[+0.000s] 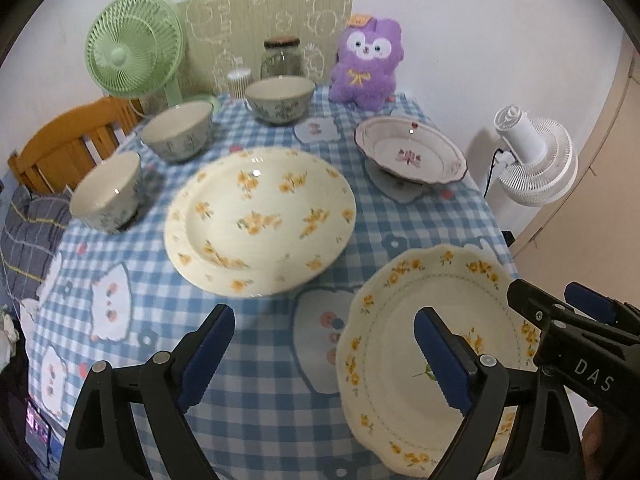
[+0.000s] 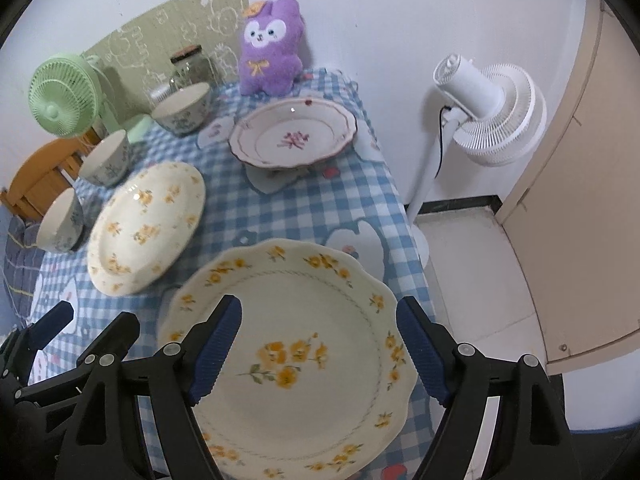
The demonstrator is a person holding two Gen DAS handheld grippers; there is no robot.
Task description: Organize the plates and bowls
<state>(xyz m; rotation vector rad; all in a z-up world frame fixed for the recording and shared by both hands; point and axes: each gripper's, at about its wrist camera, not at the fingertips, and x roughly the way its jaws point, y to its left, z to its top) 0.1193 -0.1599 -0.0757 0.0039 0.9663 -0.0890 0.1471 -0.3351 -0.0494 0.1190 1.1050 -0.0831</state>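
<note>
A scalloped cream plate with yellow flowers (image 2: 304, 364) lies at the table's near right corner; it also shows in the left wrist view (image 1: 404, 356). My right gripper (image 2: 320, 348) is open above it, empty. My left gripper (image 1: 324, 356) is open and empty over the tablecloth, its right finger above that plate's left part. A round cream plate with yellow flowers (image 1: 260, 220) sits mid-table. A white plate with a purple flower (image 1: 410, 154) sits far right. Three floral bowls (image 1: 106, 190) (image 1: 178, 130) (image 1: 280, 98) line the left and back.
A blue checked cloth (image 1: 248, 380) covers the table. At the back stand a green fan (image 1: 134, 46), a glass jar (image 1: 281, 58), a ribbed cup (image 1: 239, 84) and a purple plush toy (image 1: 368, 64). A white floor fan (image 2: 488, 114) stands right of the table; a wooden chair (image 1: 64, 144) left.
</note>
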